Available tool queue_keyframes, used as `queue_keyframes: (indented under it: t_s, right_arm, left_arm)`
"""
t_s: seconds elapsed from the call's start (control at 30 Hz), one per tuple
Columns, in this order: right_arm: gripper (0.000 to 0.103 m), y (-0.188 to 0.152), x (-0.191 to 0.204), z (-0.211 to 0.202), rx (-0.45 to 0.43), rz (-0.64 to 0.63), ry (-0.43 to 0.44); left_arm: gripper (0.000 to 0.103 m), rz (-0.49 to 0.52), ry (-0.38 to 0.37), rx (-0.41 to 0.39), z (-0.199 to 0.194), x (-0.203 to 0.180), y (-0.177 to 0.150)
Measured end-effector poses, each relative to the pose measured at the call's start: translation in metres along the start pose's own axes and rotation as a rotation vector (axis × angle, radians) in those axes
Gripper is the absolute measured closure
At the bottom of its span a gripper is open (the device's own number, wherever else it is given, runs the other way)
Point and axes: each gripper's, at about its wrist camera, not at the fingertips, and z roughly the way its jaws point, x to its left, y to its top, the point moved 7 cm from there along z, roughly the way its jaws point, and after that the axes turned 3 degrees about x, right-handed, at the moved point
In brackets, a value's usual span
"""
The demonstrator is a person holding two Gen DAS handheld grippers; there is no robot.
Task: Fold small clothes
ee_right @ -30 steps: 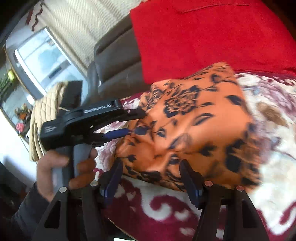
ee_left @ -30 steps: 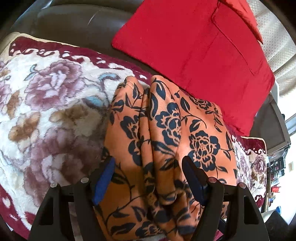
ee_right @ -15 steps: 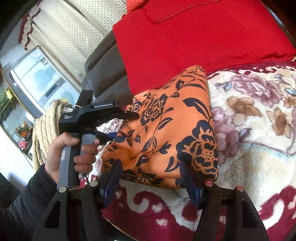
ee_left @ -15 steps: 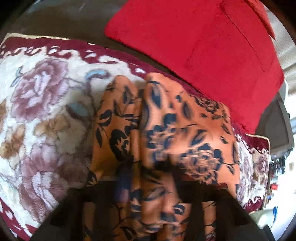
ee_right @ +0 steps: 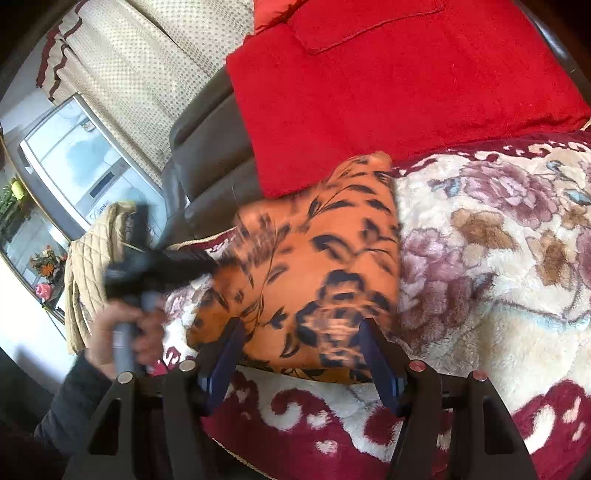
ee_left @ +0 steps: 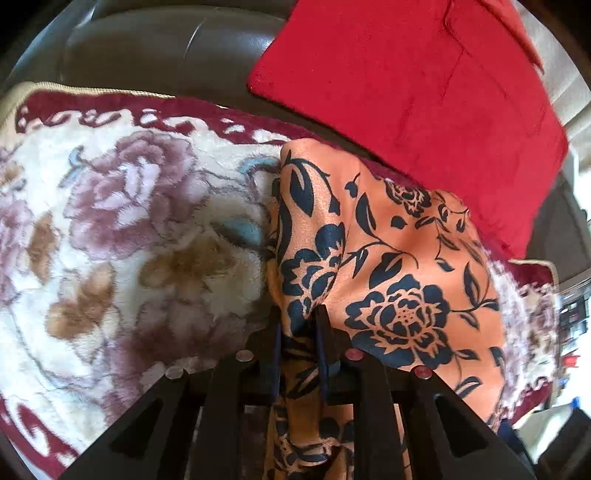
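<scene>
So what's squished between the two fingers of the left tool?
A bunched fold of the orange flowered cloth sits between the closing fingers of the left tool; the left wrist view shows it.

Garment point(ee_left: 391, 258) on blanket point(ee_left: 129, 229), before cushion point(ee_left: 417, 85).

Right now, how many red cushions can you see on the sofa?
2. One large red cushion leans on the sofa back behind the orange cloth; a second red cushion overlaps its top, mostly cropped. More may be hidden.
</scene>
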Motion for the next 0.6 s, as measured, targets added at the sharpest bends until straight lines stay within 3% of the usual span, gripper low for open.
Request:
queue_keyframes:
  t_s: [0.13, 0.2, 0.37, 0.4, 0.47, 0.5, 0.57, 0.6]
  right_arm:
    - [0.035, -0.001, -0.002, -0.001, 0.006, -0.001, -0.015]
    - [0.035, -0.001, -0.002, -0.001, 0.009, 0.003, -0.015]
    - [0.032, -0.006, 0.001, -0.004, 0.016, 0.01, -0.002]
    - [0.032, -0.007, 0.001, -0.005, 0.017, 0.008, -0.002]
    - [0.032, -0.01, -0.003, -0.005, 0.025, 0.016, -0.01]
    - [0.032, -0.012, -0.007, -0.005, 0.03, 0.031, -0.01]
    - [0.032, -0.013, -0.008, -0.006, 0.029, 0.045, -0.01]
    - [0.032, -0.014, -0.008, -0.007, 0.027, 0.043, -0.011]
  left_arm:
    - [0.086, 0.076, -0.023, -0.045, -0.011, -0.017, 0.007]
    - [0.084, 0.077, 0.021, 0.032, 0.014, -0.007, 0.006]
    - [0.076, 0.092, -0.012, -0.014, -0.001, -0.014, 0.017]
    - [0.072, 0.113, -0.002, -0.034, 0.0, -0.022, 0.025]
    - [0.038, 0.132, 0.031, -0.056, 0.002, -0.023, 0.038]
    - [0.035, 0.123, 0.059, -0.058, 0.009, -0.019, 0.044]
    - [0.036, 0.076, 0.057, -0.032, 0.022, -0.006, 0.055]
    - [0.049, 0.045, 0.016, -0.034, 0.026, -0.004, 0.06]
